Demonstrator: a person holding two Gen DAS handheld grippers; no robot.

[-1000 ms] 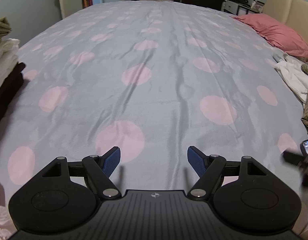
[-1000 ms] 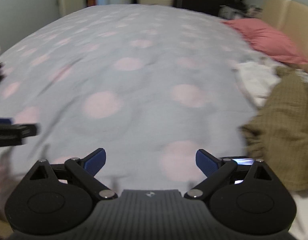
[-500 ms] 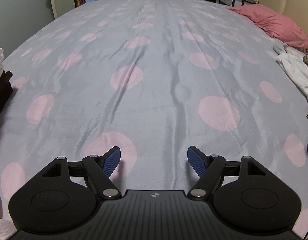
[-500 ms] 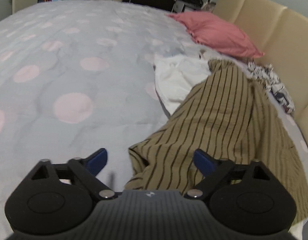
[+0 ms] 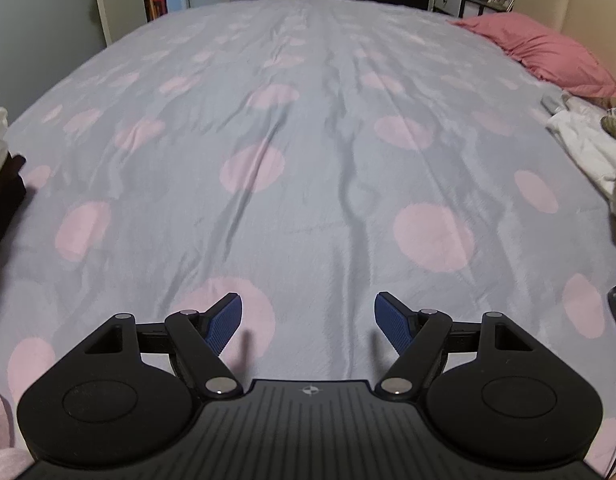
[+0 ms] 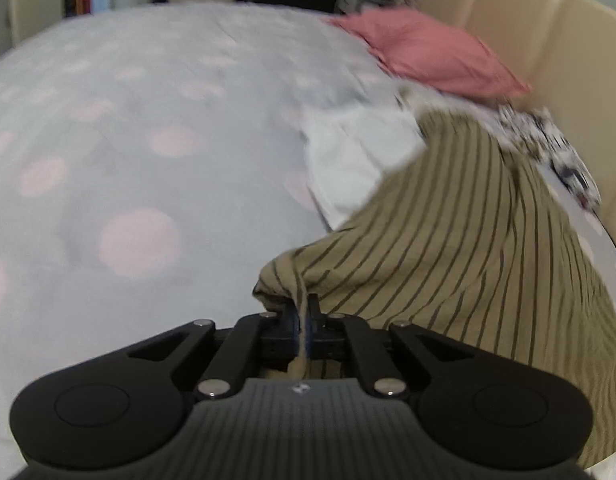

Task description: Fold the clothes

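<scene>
Right claw (image 6: 303, 316) pinches the striped tan garment's (image 6: 460, 232) edge; left claw (image 5: 308, 314) gapes wide, empty, over the polka-dot bedspread (image 5: 308, 140).

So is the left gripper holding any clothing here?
No, the left gripper is open over the bare spotted bedspread, with nothing between its blue fingers.

The right wrist view is smearing with motion, so the bed (image 6: 148, 152) and its dots are showing only softly. The striped garment (image 6: 468, 248) is running off the lower right edge, and its pinched corner is disappearing between the right tongs (image 6: 303, 316). It is also covering part of the white cloth (image 6: 348, 160). The patterned cloth (image 6: 556, 156) is too blurred to read. In the left wrist view, a dark pile (image 5: 4, 200) is being cut by the left edge.
</scene>
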